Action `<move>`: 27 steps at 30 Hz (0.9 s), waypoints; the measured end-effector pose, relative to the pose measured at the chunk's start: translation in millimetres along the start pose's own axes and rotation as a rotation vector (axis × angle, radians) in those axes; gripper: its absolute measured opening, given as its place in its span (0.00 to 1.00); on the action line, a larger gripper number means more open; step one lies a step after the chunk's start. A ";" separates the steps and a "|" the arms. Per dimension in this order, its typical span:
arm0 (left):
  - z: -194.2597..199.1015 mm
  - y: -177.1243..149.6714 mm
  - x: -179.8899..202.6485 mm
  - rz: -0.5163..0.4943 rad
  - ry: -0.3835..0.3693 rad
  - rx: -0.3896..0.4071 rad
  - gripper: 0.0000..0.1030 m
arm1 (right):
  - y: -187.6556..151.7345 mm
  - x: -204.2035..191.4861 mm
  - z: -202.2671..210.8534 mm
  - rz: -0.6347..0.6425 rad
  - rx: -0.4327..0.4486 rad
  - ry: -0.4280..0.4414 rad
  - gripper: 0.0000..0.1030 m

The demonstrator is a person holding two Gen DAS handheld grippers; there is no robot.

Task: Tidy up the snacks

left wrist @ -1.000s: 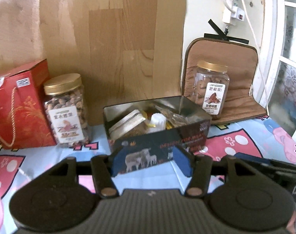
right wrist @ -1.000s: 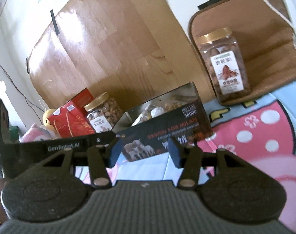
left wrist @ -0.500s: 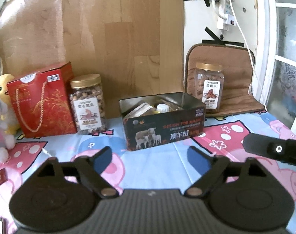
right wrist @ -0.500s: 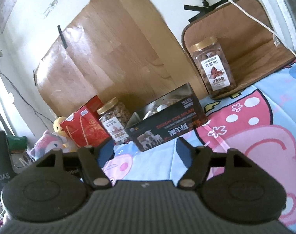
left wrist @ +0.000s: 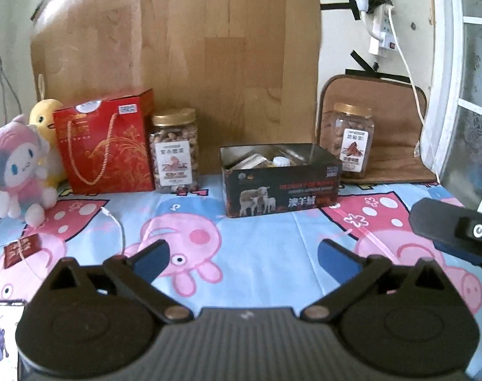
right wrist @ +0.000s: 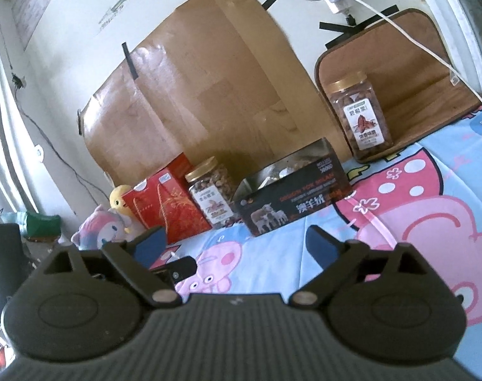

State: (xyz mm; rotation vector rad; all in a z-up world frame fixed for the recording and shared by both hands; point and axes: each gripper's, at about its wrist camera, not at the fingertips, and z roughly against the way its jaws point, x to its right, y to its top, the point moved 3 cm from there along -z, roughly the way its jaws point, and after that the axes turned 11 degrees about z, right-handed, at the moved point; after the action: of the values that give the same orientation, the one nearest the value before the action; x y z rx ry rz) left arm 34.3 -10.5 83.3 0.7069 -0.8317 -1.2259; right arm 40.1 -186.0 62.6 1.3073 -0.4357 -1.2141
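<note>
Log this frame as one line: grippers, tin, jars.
left gripper: open, empty | right gripper: open, empty | tin: lidless, snacks inside | round jar: left of tin, lidded | square jar: right of tin, on brown mat

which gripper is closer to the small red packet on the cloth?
Left. The small red packet lies just ahead and left of the left gripper. The right gripper sits further right; the packet doesn't show in its view.

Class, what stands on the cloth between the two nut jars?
In the left wrist view, the open black tin stands between the left jar and the right jar.
</note>
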 end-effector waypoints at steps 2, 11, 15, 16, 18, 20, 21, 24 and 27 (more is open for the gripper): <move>3.0 -6.0 -2.1 0.004 0.005 0.003 1.00 | -3.7 -2.4 2.4 0.003 -0.005 -0.002 0.96; 2.6 -25.1 -2.3 -0.026 0.035 -0.035 1.00 | -17.3 2.5 -2.2 -0.056 -0.060 -0.025 0.97; -0.8 -27.2 -2.7 -0.030 0.053 -0.033 1.00 | -19.8 3.5 -3.5 -0.063 -0.064 -0.026 0.96; -2.1 -27.5 -2.8 -0.031 0.062 -0.029 1.00 | -20.5 4.1 -4.2 -0.065 -0.066 -0.027 0.97; -5.1 -27.9 -2.8 -0.038 0.085 -0.020 1.00 | -21.3 5.6 -5.6 -0.070 -0.070 -0.027 0.97; -8.3 -28.8 -3.1 -0.041 0.095 -0.021 1.00 | -22.1 6.8 -6.8 -0.075 -0.072 -0.026 0.96; -9.7 -29.0 -3.0 -0.041 0.094 -0.025 1.00 | -22.4 7.4 -7.3 -0.077 -0.074 -0.026 0.96; -14.4 -29.6 -2.7 -0.044 0.107 -0.036 1.00 | -23.1 9.0 -8.7 -0.082 -0.077 -0.026 0.96; -17.5 -30.5 -0.8 -0.062 0.128 -0.036 1.00 | -23.5 10.0 -8.8 -0.089 -0.079 -0.023 0.96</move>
State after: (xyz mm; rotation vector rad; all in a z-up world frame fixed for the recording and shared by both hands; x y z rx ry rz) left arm 33.5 -15.5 48.5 0.7781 -0.6850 -1.2345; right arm 41.2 -185.7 35.6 1.2572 -0.3450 -1.3088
